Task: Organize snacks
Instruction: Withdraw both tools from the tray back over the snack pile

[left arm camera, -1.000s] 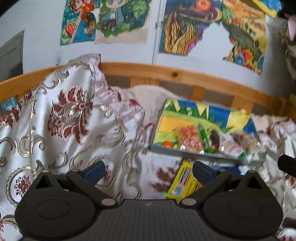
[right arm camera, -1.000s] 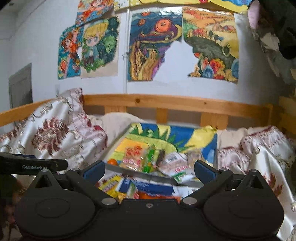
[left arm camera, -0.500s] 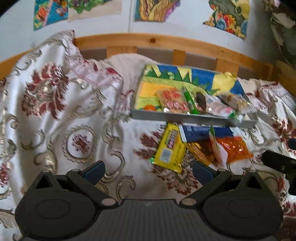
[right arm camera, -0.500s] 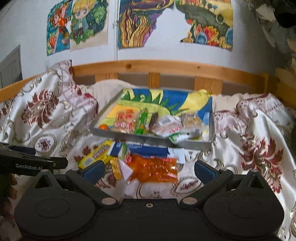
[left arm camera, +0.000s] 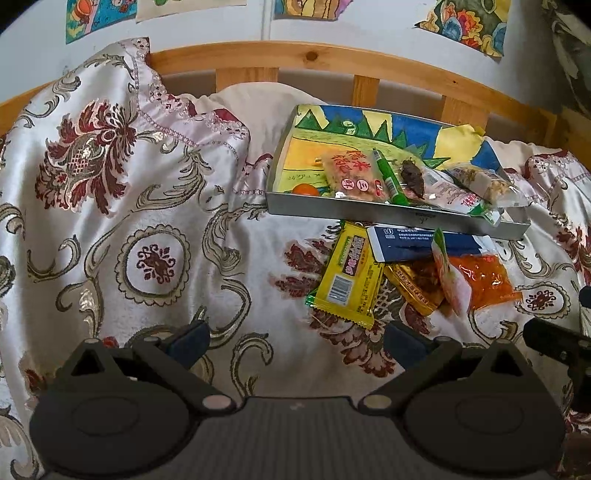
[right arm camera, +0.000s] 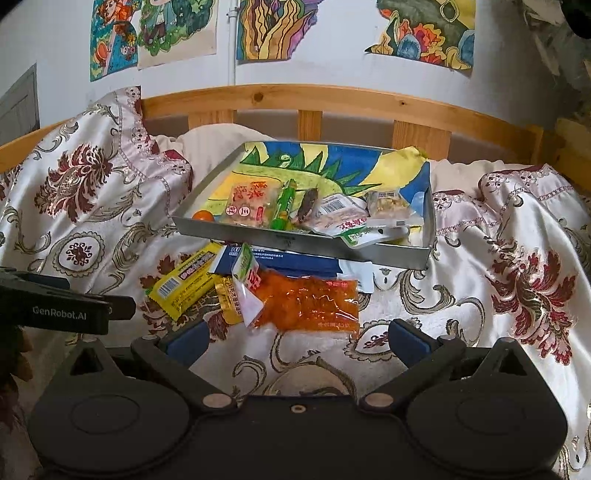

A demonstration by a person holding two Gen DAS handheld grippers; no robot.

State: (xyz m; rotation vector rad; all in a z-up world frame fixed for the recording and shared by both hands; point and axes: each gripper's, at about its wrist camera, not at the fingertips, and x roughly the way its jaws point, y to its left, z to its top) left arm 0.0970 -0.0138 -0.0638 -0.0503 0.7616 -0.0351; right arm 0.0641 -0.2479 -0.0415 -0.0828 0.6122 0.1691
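Observation:
A metal tray (left arm camera: 369,212) (right arm camera: 303,242) with a painted lining holds several snack packets on the bed. In front of it lie loose snacks: a yellow packet (left arm camera: 349,275) (right arm camera: 186,280), a blue box (left arm camera: 410,242) (right arm camera: 280,258), a gold packet (left arm camera: 415,286), a small white and green sachet (right arm camera: 247,288) and an orange packet (left arm camera: 480,275) (right arm camera: 310,302). My left gripper (left arm camera: 295,339) is open and empty, low over the blanket, left of the loose snacks. My right gripper (right arm camera: 295,339) is open and empty, just in front of the orange packet.
A silky floral blanket (left arm camera: 147,221) covers the bed and rises in a mound at the left. A wooden headboard rail (right arm camera: 332,99) runs behind the tray. Paintings hang on the white wall (right arm camera: 258,29). The left gripper's body (right arm camera: 62,312) shows in the right wrist view.
Both grippers have tilted down and come closer to the bed. The loose snacks in front of the tray now show in full. Both stay open.

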